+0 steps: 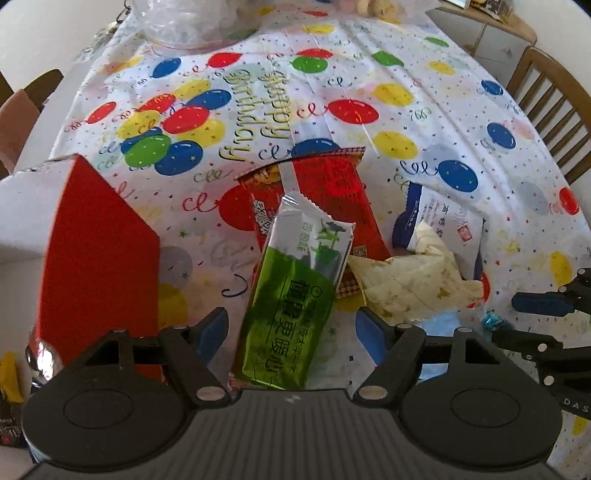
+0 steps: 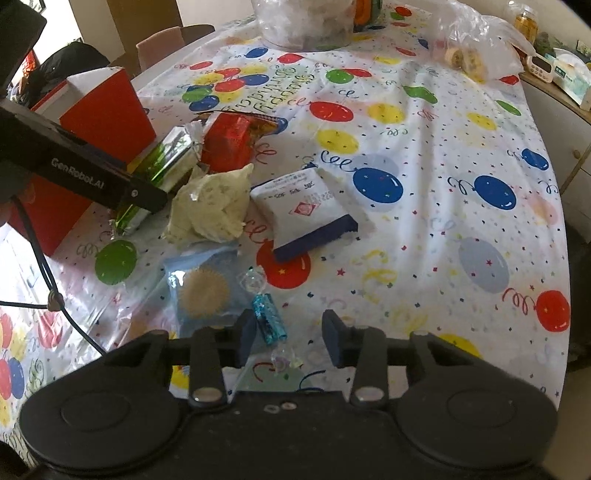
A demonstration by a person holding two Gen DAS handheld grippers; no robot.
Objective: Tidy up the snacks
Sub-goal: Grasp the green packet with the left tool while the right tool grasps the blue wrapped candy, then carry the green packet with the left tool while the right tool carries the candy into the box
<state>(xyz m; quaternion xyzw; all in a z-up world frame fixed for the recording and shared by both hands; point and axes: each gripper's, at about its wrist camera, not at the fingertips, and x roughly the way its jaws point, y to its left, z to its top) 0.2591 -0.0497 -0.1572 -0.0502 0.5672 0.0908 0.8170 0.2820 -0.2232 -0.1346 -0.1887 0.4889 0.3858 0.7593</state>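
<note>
"GenRobot.AI" arm (image 2: 92,181), "Happy Birthday" tablecloth (image 1: 424,122)

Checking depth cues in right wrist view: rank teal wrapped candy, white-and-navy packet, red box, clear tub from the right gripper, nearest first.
1. teal wrapped candy, between the right gripper fingers.
2. white-and-navy packet, centre, mid-table.
3. red box, far left.
4. clear tub, top centre, table's far end.

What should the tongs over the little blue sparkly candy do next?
Probably close a little more. The right tongs sit around the blue sparkly candy, with one pad beside it and the other still apart, so nothing is gripped yet. Squeezing gently should catch it for sorting.
</note>
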